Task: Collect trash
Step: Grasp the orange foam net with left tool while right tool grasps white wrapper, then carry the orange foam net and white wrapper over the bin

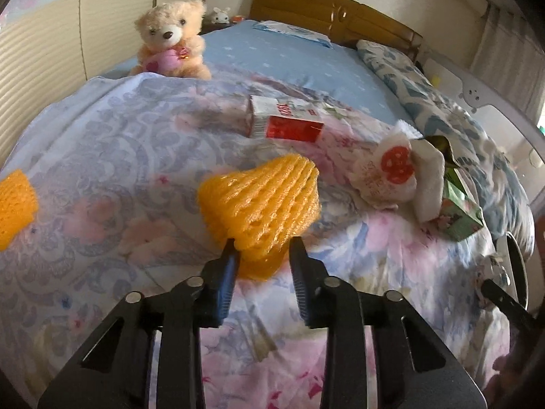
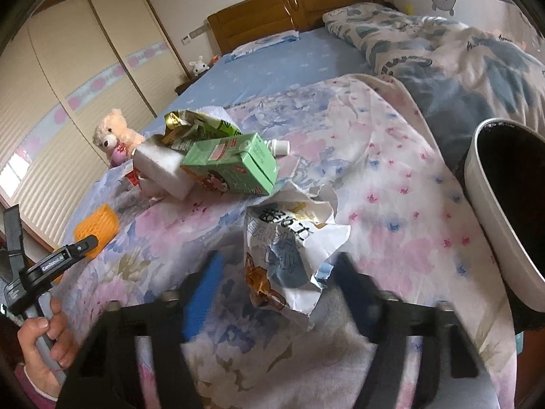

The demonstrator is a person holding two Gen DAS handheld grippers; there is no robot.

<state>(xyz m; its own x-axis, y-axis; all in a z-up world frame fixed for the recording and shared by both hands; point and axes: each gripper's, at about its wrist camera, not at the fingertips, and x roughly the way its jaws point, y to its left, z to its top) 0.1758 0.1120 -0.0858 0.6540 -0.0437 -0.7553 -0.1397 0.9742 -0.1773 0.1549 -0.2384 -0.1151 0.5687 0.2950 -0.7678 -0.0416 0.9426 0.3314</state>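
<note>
A yellow foam net (image 1: pixel 262 201) lies on the flowered quilt (image 1: pixel 102 129), and my left gripper (image 1: pixel 262 242) is shut on its narrow near end. In the right wrist view the same net (image 2: pixel 98 225) shows at the left. A crumpled white wrapper (image 2: pixel 289 255) with printed characters lies between the fingers of my right gripper (image 2: pixel 280 257); the jaws stand open, with a gap on the left side. Beyond it lie a green carton (image 2: pixel 231 167), a white foam block (image 2: pixel 160 167) and a foil wrapper (image 2: pixel 184 122).
A red and white carton (image 1: pixel 284 121), a white bag with red print (image 1: pixel 385 170) and a second yellow net (image 1: pixel 15 204) lie on the quilt. A white bin with a dark liner (image 2: pixel 494 204) stands at the right. A teddy bear (image 1: pixel 172 41) sits at the bed's far left.
</note>
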